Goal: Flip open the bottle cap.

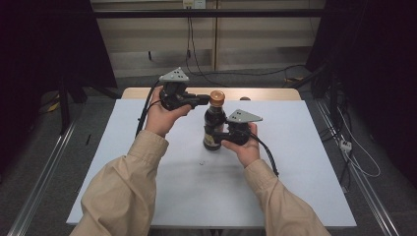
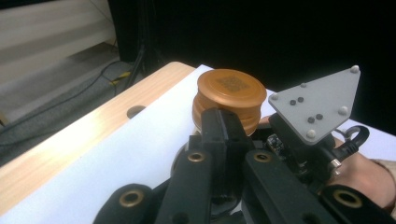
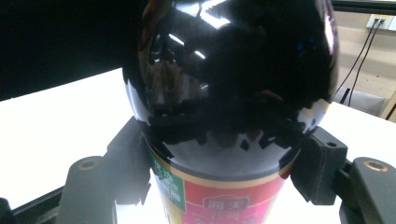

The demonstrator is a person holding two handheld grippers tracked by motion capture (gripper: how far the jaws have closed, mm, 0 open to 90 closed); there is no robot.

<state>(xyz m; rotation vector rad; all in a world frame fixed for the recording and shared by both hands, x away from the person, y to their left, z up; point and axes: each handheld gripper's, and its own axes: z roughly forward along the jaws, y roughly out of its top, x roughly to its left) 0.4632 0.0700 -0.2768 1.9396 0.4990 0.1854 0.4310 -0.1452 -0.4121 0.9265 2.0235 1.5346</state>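
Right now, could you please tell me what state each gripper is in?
Left gripper: shut on the bottle's copper cap.
Right gripper: shut on the dark bottle, at its labelled body.

Your table (image 1: 147, 162), white-topped

On it you have one dark bottle (image 1: 213, 129), upright, nearer the wooden far edge (image 1: 255, 93).

One dark sauce bottle (image 1: 213, 129) with one copper cap (image 1: 217, 98), two grippers, left (image 1: 202, 101) and right (image 1: 223, 132), one bench (image 1: 147, 162)
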